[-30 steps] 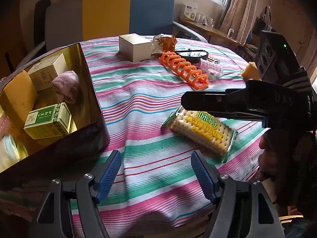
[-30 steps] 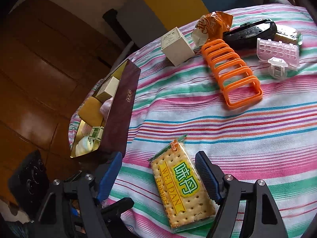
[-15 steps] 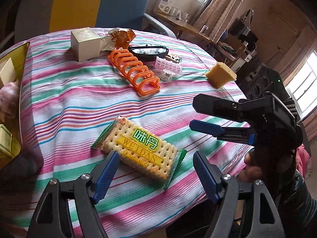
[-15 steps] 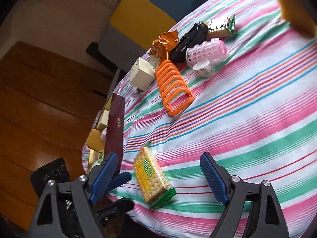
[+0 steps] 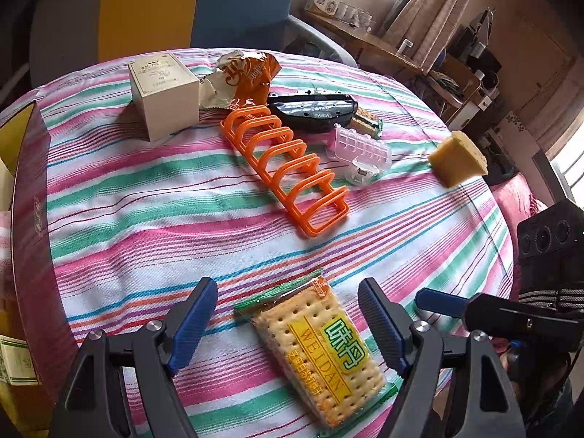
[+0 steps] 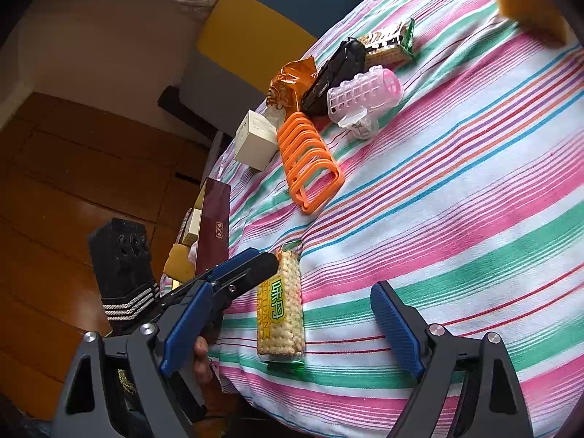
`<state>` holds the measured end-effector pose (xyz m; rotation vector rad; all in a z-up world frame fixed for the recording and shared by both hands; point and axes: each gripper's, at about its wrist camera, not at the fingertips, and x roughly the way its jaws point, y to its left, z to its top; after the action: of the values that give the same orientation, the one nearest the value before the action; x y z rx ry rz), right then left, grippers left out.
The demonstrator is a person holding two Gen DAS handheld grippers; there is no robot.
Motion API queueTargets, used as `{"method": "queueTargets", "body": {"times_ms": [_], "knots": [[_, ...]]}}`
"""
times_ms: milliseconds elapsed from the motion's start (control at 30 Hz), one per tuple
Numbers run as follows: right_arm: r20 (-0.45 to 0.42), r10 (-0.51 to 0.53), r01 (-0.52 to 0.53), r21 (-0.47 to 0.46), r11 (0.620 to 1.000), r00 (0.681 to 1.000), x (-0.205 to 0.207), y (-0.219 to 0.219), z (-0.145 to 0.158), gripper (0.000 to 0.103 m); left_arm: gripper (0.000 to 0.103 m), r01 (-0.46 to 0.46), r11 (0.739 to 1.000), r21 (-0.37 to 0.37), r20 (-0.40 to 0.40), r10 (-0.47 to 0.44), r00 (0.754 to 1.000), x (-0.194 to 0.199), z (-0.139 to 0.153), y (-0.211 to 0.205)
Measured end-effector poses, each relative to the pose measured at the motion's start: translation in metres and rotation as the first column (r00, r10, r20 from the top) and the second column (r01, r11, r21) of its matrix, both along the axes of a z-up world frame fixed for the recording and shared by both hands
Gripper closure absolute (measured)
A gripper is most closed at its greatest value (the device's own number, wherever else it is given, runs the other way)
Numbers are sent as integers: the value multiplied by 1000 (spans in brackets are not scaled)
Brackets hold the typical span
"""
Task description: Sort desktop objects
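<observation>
A clear packet of square crackers with a yellow and green label (image 5: 321,350) lies flat on the striped tablecloth (image 5: 182,197) near its front edge. My left gripper (image 5: 288,325) is open and low over the cloth, and the packet's near half lies between its blue pads. In the right wrist view the same cracker packet (image 6: 281,306) lies ahead of my right gripper (image 6: 292,326), which is open and holds nothing. The left gripper's fingers (image 6: 252,262) reach beside the packet there. One of the right gripper's blue fingertips (image 5: 438,298) shows at the table's right edge.
Further back lie an orange wire rack (image 5: 288,168), a white box (image 5: 164,87), an orange snack bag (image 5: 244,76), a black case (image 5: 314,111), a pink plastic roller (image 5: 361,148) and a yellow sponge (image 5: 458,158). A dark red box with a gold lining (image 5: 29,189) holds items at left.
My left gripper swung right, away from the dark red box, and closed in on the cracker packet. The right gripper drew back from the packet toward the table's edge.
</observation>
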<state>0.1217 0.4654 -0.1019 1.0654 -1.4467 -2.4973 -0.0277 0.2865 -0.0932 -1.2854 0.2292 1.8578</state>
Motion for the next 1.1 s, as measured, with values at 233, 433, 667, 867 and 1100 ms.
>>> {"method": "queueTargets", "body": {"times_ms": [233,433,667,867,1100], "knots": [[28,-76,69,193,979,997,6,24,15,11,22,-17,999,-33,-17,16,1000,14,3,-9],[59,-106,80,343,936,993,-22,49,28,11,22,-22,996,-88,-54,17,998,22,-1,-6],[97,-32,-20,492,871,995,-96,61,40,11,22,-30,988,-152,-98,15,995,31,-4,-2],[185,0,-106,559,822,983,-144,60,23,12,22,-29,990,-138,-64,20,998,16,-6,-25],[251,11,-169,617,769,968,-145,49,12,30,26,4,989,-148,-103,-19,995,23,-9,-28]]}}
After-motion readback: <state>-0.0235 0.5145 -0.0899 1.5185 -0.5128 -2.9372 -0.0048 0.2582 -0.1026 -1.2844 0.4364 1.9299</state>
